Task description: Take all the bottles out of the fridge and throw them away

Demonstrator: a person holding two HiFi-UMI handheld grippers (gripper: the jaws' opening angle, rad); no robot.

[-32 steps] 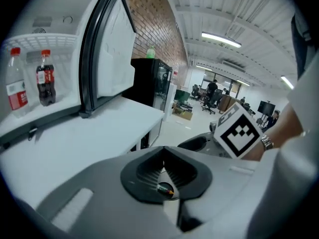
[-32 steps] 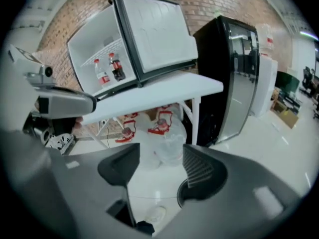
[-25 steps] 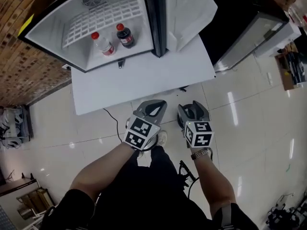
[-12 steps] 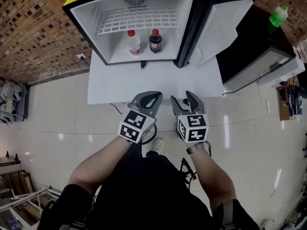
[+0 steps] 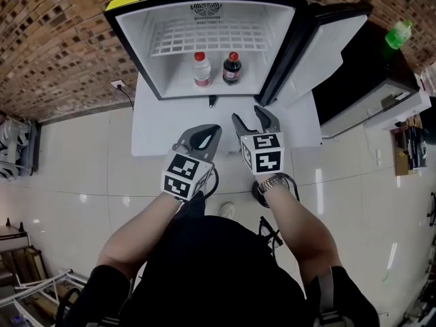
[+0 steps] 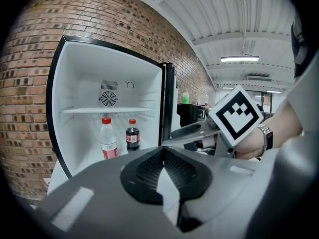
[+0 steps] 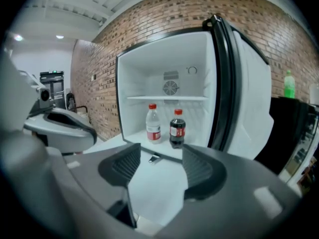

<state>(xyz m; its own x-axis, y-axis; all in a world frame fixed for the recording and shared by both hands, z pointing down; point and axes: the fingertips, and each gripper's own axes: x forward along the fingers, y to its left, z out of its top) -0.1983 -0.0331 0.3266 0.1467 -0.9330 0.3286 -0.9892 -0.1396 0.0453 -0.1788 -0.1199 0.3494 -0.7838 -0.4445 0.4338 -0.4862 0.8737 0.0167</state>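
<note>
Forearms stretch out ahead of us, side by side, each hand carrying its tool toward the open fridge (image 5: 139,43). Our left gripper (image 5: 204,133) points forward and slightly down with its jaws pressed together on nothing. Our right gripper (image 5: 250,118), just beside it and a little farther forward, has its jaws spread wide, and only the white top shows between them.

Both tips hang over the near part of the white table (image 5: 153,125) that the fridge stands on. The fridge door (image 5: 323,53) swings out to the right, so the opening faces us with bare table in front of it. A small dark piece (image 5: 212,101) lies at the fridge's front lip, between our grippers and the bottles. Inside, under the wire shelf (image 5: 211,38), the clear bottle (image 5: 201,70) with a red cap stands upright on the left. The dark bottle (image 5: 231,67) stands just beside it on the right, and we cannot tell whether they touch. A green bottle (image 5: 398,34) sits on the black cabinet far right, well apart.

A second ago both grippers hung over the floor tiles, short of the table. Now they are higher and nearer the fridge, and the right one has rolled so its jaws sit side by side.
</note>
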